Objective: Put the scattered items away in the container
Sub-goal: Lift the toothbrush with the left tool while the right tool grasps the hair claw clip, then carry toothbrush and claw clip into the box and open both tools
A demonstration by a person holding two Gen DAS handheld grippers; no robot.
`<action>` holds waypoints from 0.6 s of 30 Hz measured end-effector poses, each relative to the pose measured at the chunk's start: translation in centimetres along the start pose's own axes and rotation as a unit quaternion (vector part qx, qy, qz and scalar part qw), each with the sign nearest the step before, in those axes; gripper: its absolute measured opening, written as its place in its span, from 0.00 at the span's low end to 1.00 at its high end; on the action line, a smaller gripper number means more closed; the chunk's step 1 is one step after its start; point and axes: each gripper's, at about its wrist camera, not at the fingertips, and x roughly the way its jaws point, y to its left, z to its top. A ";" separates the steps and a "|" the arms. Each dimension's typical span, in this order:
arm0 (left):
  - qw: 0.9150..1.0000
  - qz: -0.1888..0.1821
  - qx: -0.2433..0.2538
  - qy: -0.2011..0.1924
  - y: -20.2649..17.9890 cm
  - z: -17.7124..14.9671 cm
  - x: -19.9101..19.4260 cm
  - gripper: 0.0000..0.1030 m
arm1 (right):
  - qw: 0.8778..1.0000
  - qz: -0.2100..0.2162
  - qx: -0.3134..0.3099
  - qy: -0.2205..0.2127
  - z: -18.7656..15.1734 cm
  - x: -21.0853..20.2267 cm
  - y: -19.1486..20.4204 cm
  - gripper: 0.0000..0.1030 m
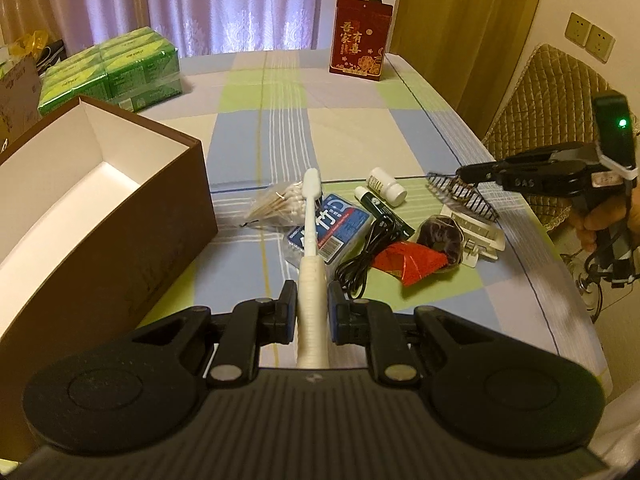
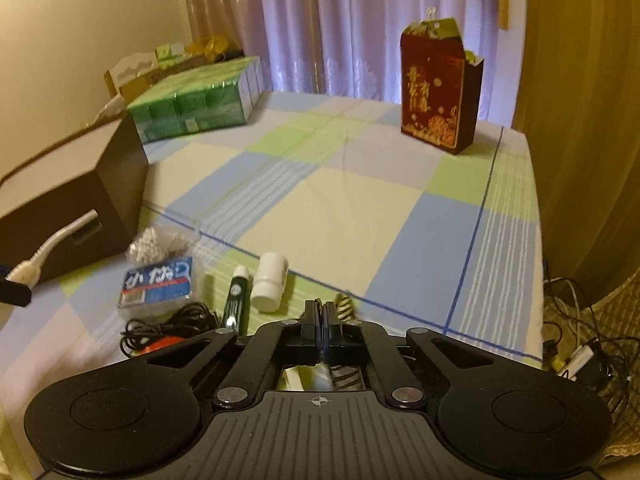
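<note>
From the left wrist view the brown cardboard box (image 1: 100, 216) shows its open top and bare white lining at nine o'clock, something the right wrist view hides, giving only its plain brown outer wall. The left claw (image 1: 312, 312) is narrowed onto the ribbed cream handle of a white toothbrush (image 1: 311, 240), which points to twelve o'clock above the scattered pile on the checked cloth of the tabletop (image 1: 360, 128). In that pile, from left to right, lie a clear bag of cotton swabs (image 1: 276, 202), a blue packet (image 1: 326, 228) with white characters I cannot read, a coiled black cable (image 1: 360, 260), a dark green tube (image 1: 380, 210), a small white bottle (image 1: 386, 186), a crumpled red wrapper (image 1: 408, 262) and a dark scrunchie (image 1: 440, 236). At three o'clock the right claw (image 1: 460, 174) pinches a black wire rack (image 1: 464, 196) at its edge; its own camera shows its jaws pressed nearly together. Far back stand green shrink-wrapped packs (image 1: 120, 72) and a red gift box (image 1: 360, 40) printed in gold with 吾家有喜.
</note>
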 end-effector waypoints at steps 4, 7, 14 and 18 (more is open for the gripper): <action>1.000 -0.002 0.000 -0.008 0.0 0.1 -0.5 0.12 | 1.000 0.006 0.007 -0.013 0.6 -1.5 0.3 0.03; 1.000 0.001 -0.001 -0.013 0.0 0.1 -1.0 0.12 | 1.000 0.020 0.012 -0.016 1.3 -2.4 1.0 0.03; 0.999 0.012 -0.013 -0.033 0.9 0.3 -3.2 0.12 | 0.997 0.077 0.019 -0.020 3.0 -3.6 3.9 0.03; 0.998 0.026 -0.025 -0.042 2.2 0.2 -4.6 0.12 | 0.993 0.118 0.013 -0.025 4.6 -3.7 6.3 0.03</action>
